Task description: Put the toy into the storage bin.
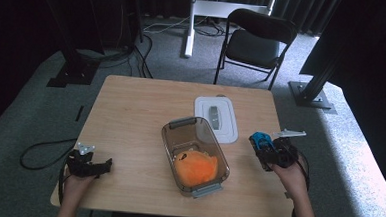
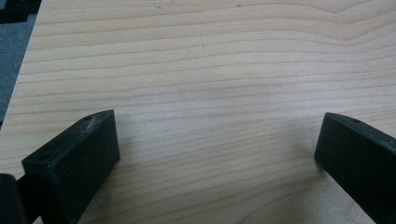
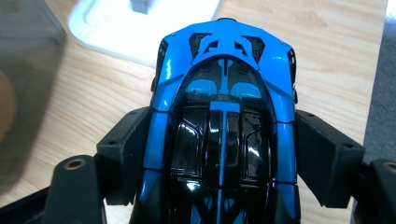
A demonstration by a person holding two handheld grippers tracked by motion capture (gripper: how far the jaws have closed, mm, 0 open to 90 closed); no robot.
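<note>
Nearest to me, my left gripper (image 1: pixel 109 163) rests low at the near left part of the table (image 1: pixel 131 105), its jaws spread wide with only bare wood between them; it holds nothing and waits well apart from the work.

My right gripper (image 1: pixel 259 144) hangs over the right side of the table with its jaws closed against the flanks of the blue toy car (image 3: pixel 224 126), one jaw pressing each side. The car is lifted, its nose pointing away from me toward the white lid (image 1: pixel 216 119).

Between my two hands sits the clear container (image 1: pixel 194 156), open, with an orange soft toy (image 1: pixel 196 166) already lying in its near end. The far half of the bin looks free.

So I judge the work partway through: one toy is in, the car is picked up but not yet over the bin. Left to do, as I read it: carry the car across, set it in the free half, let go, then fetch the lid lying just beyond the container and fit it on.
</note>
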